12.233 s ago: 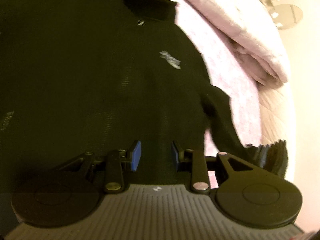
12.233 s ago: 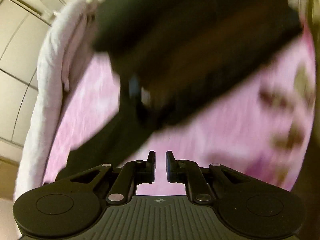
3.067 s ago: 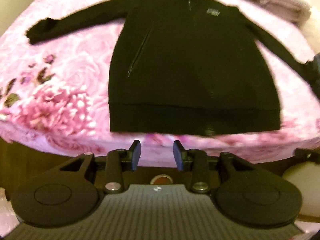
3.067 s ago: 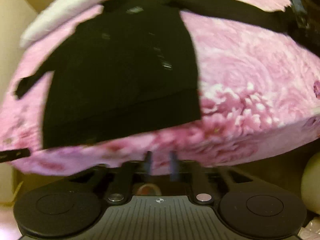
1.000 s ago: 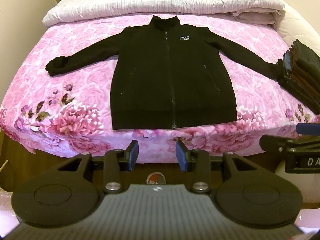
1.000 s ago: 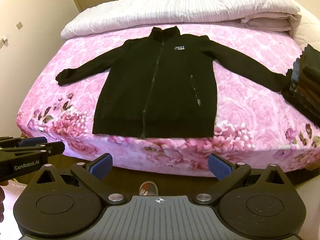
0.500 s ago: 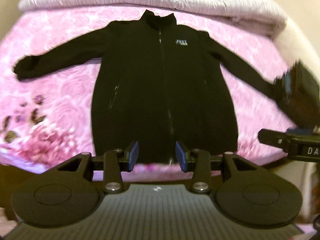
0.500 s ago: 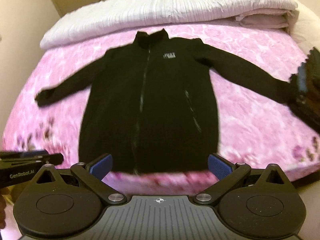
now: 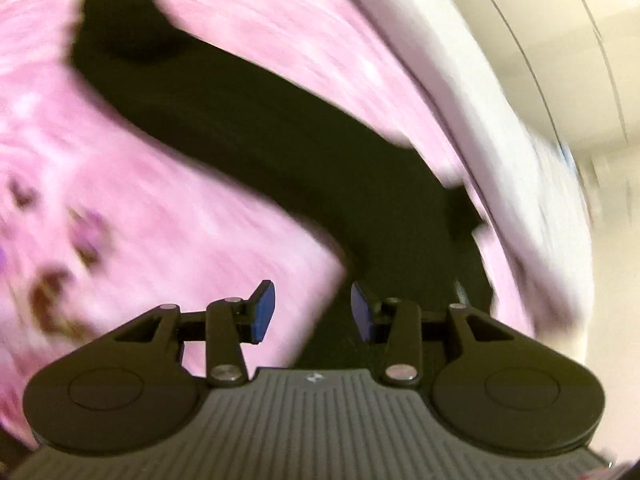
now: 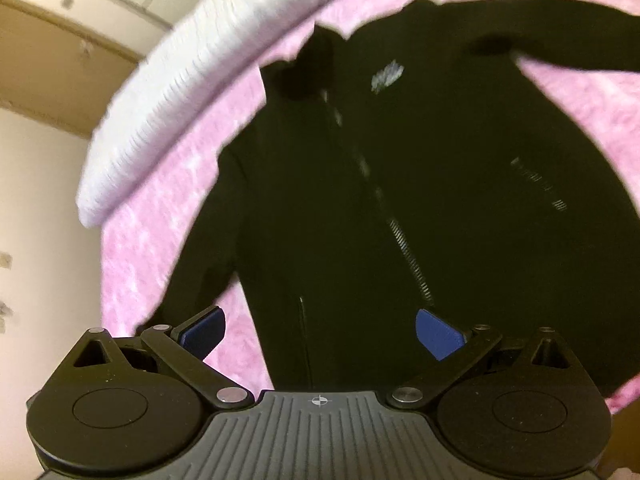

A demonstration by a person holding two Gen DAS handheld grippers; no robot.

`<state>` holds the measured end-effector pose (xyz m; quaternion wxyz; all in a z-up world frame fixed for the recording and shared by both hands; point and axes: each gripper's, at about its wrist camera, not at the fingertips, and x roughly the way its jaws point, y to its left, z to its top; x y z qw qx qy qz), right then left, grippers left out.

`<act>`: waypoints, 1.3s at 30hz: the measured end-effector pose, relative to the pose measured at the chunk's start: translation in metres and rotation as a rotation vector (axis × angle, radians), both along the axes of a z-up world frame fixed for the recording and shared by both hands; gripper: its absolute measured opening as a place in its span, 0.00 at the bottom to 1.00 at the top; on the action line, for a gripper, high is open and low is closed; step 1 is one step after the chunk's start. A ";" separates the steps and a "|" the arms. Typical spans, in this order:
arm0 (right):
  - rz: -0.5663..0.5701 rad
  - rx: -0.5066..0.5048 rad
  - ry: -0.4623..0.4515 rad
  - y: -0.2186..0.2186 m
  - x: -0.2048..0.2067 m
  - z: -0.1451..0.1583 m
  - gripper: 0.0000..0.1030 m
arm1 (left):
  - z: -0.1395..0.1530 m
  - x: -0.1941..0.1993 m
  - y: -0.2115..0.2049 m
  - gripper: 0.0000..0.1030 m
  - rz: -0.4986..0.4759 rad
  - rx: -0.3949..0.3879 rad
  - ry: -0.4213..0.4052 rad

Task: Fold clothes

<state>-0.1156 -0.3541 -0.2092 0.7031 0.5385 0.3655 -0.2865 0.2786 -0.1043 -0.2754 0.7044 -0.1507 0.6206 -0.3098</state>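
A black zip-up jacket (image 10: 420, 200) lies flat, front up, on a pink floral bedspread (image 10: 168, 216). In the left wrist view its left sleeve (image 9: 248, 120) stretches up to the cuff at top left. My left gripper (image 9: 306, 312) is open and empty, low over the bed where that sleeve meets the body. My right gripper (image 10: 320, 334) is wide open and empty, hovering above the jacket's lower front near the zip. Both views are blurred by motion.
A folded white duvet (image 10: 192, 80) lies along the head of the bed; it also shows in the left wrist view (image 9: 500, 128). Cream walls and cupboard doors (image 10: 48, 60) stand behind it.
Both grippers have moved in from the foot of the bed to close over the jacket, the left swinging toward the left sleeve. The jaws stand as before.
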 end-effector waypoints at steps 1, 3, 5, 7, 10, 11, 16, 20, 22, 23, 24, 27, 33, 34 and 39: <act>0.020 0.014 0.015 0.000 0.010 -0.009 1.00 | -0.011 0.018 0.010 0.35 0.069 0.001 -0.007; 0.057 0.038 0.039 0.002 0.026 -0.026 1.00 | -0.025 0.048 0.032 0.36 0.203 -0.008 -0.032; 0.096 0.060 0.052 0.006 0.039 -0.039 1.00 | -0.037 0.073 0.050 0.37 0.300 -0.001 -0.073; 0.138 0.071 0.068 0.008 0.051 -0.050 1.00 | -0.047 0.092 0.063 0.37 0.360 0.014 -0.119; 0.170 0.084 0.090 0.006 0.059 -0.064 1.00 | -0.064 0.112 0.071 0.37 0.406 0.030 -0.163; 0.174 0.091 0.095 0.005 0.060 -0.068 1.00 | -0.071 0.117 0.071 0.37 0.417 0.046 -0.159; 0.196 0.118 0.120 -0.007 0.064 -0.085 1.00 | -0.094 0.128 0.068 0.34 0.465 0.000 -0.180; 0.231 0.121 0.114 -0.023 0.063 -0.092 1.00 | -0.072 0.122 0.042 0.02 0.388 0.000 -0.349; 0.237 0.117 0.103 -0.030 0.061 -0.092 1.00 | -0.046 0.111 0.013 0.02 0.297 0.022 -0.479; 0.237 0.112 0.098 -0.035 0.059 -0.092 1.00 | -0.027 0.101 -0.008 0.02 0.229 0.025 -0.550; 0.235 0.106 0.094 -0.041 0.054 -0.091 1.00 | -0.009 0.088 -0.030 0.02 0.164 0.011 -0.612; 0.209 0.088 0.085 -0.059 0.036 -0.088 1.00 | 0.044 0.027 -0.110 0.02 -0.067 -0.148 -0.736; 0.095 0.034 0.044 -0.112 -0.023 -0.072 1.00 | 0.043 -0.120 -0.249 0.10 -0.572 -0.347 -0.560; 0.075 0.018 0.045 -0.122 -0.034 -0.070 1.00 | 0.029 -0.138 -0.260 0.10 -0.619 -0.298 -0.518; -0.026 -0.036 -0.001 -0.170 -0.082 -0.072 1.00 | -0.029 -0.205 -0.289 0.10 -0.764 -0.103 -0.345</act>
